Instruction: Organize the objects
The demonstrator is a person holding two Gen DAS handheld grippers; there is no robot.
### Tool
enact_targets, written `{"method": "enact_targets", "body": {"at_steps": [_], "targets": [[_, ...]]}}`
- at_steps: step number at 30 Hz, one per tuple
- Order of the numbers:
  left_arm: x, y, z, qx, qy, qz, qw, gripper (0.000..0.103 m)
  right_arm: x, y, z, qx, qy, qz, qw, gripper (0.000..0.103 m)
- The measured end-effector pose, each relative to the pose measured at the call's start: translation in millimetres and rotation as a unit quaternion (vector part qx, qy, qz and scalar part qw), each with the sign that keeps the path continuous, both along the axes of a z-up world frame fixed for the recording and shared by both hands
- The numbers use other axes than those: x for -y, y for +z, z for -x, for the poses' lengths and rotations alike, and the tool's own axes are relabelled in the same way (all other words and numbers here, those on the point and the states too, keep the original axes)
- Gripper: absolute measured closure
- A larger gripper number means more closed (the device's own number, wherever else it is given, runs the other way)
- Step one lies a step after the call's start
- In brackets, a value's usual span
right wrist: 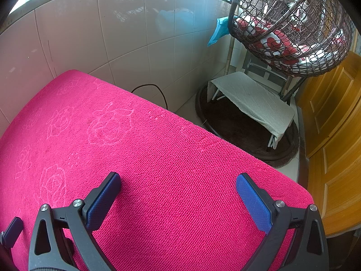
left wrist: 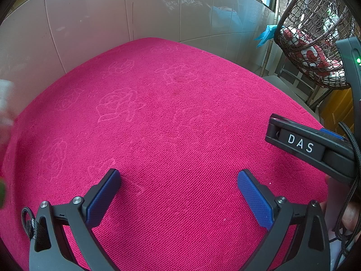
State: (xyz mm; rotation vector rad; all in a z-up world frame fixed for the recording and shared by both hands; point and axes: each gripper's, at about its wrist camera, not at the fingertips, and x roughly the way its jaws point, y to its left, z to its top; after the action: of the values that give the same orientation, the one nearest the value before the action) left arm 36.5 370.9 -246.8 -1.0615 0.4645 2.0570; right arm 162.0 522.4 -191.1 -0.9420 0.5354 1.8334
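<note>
Both the left gripper (left wrist: 179, 181) and right gripper (right wrist: 178, 185) gape empty over the tabletop (left wrist: 180, 113). Nothing graspable shows clearly (only a blur at nine o'clock), so its handling can't be judged

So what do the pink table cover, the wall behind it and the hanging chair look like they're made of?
Pink cover: looped textile, terry-like, matte, with ribbed rows and paler rose outlines. Wall: glazed ceramic tile, seemingly, with grout lines and glossy reflections. Hanging chair: brown openwork weave of rings, rattan or synthetic wicker; I cannot tell which.

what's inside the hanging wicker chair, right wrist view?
Inside the hanging wicker chair lies a red-and-white patterned cushion, seen through the weave. Anything beneath or behind the cushion is hidden.
</note>
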Motion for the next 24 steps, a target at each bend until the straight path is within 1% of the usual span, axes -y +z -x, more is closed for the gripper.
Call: {"method": "enact_targets", "body": {"at_steps": [24], "targets": [[-2.2,-2.3,1.5,0.001,-0.003,0.0,1.0,0.0,2.9,1.7,0.9,0.0,-0.003,-0.001,1.0,0.0]]}}
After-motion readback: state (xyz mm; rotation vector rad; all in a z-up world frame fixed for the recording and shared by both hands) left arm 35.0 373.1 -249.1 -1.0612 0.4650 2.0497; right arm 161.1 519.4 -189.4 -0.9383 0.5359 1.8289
